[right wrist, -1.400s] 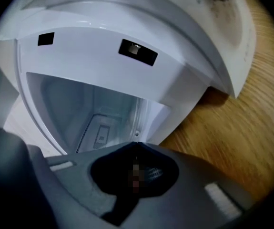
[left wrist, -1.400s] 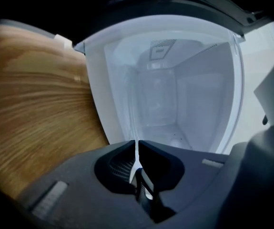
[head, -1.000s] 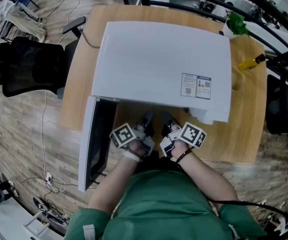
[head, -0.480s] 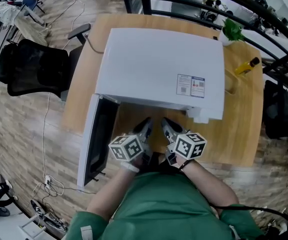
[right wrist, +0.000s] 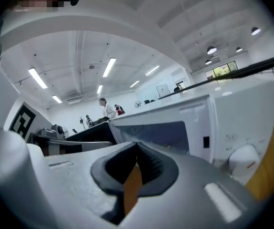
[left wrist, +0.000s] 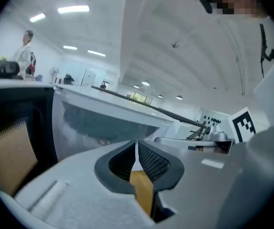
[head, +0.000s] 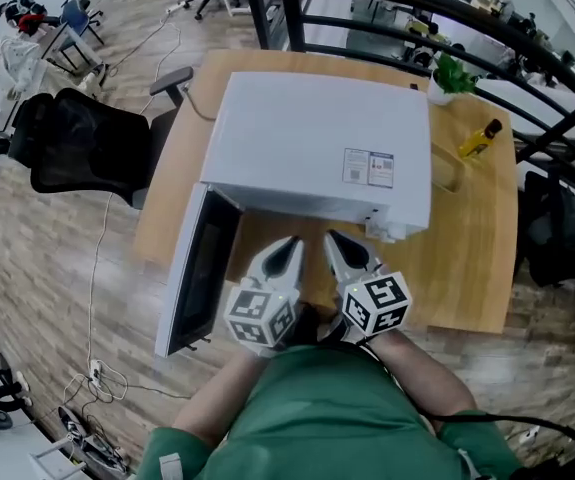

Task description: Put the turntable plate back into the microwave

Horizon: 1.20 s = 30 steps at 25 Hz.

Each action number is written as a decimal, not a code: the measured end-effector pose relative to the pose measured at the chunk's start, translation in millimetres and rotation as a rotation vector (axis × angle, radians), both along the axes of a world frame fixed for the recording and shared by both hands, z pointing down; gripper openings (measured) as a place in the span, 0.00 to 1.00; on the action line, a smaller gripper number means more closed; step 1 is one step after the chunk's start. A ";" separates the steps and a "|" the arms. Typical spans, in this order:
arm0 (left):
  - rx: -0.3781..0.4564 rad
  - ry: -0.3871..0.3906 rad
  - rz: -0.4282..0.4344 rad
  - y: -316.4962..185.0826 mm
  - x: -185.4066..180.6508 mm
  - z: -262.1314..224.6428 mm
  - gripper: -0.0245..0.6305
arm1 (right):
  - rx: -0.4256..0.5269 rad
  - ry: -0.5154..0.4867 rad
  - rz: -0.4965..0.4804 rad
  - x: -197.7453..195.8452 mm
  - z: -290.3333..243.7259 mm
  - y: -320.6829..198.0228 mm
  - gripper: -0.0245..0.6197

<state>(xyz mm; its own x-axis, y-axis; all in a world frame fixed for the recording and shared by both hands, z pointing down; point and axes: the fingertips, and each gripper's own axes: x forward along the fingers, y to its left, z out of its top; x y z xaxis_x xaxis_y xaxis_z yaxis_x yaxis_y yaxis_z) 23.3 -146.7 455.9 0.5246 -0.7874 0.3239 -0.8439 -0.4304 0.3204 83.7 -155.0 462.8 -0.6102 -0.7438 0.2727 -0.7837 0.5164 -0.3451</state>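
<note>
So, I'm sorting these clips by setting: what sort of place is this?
Most likely an open-plan office or lab, not a home kitchen: the microwave sits on a wooden desk, a black office chair stands beside the desk, and long strip lights run across a white ceiling.

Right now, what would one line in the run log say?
left gripper: shut, empty | right gripper: shut, empty | both: held in front of microwave | door: open | turntable plate: not in view
</note>
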 end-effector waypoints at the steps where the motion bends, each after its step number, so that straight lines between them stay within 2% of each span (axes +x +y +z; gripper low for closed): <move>1: 0.029 -0.022 -0.003 2.0 0.0 -8.2 0.08 | 0.026 0.011 -0.001 0.5 -7.6 1.9 0.04; 4: 0.094 -0.054 -0.009 11.2 0.8 -31.4 0.08 | 0.105 0.052 -0.006 2.2 -30.1 10.8 0.04; 9: 0.147 -0.049 -0.035 26.5 5.9 -52.4 0.08 | 0.198 0.081 -0.005 10.1 -54.5 26.8 0.04; 19: 0.243 -0.069 -0.051 62.1 25.2 -86.1 0.08 | 0.273 0.095 0.008 32.6 -84.5 60.5 0.04; 26: 0.304 -0.074 0.008 76.1 55.4 -104.1 0.08 | 0.329 0.147 0.074 59.6 -104.9 72.0 0.04; 30: 0.302 -0.066 0.041 82.5 69.1 -105.0 0.08 | 0.328 0.152 0.106 72.3 -108.3 76.8 0.04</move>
<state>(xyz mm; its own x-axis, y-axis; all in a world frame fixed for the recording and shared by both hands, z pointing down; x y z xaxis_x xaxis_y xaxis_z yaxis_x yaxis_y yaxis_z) 92.4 -64.2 350.8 0.5437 -0.8317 0.1129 -0.8384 -0.5321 0.1178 156.0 -78.3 354.5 -0.4959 -0.8636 0.0911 -0.8684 0.4933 -0.0501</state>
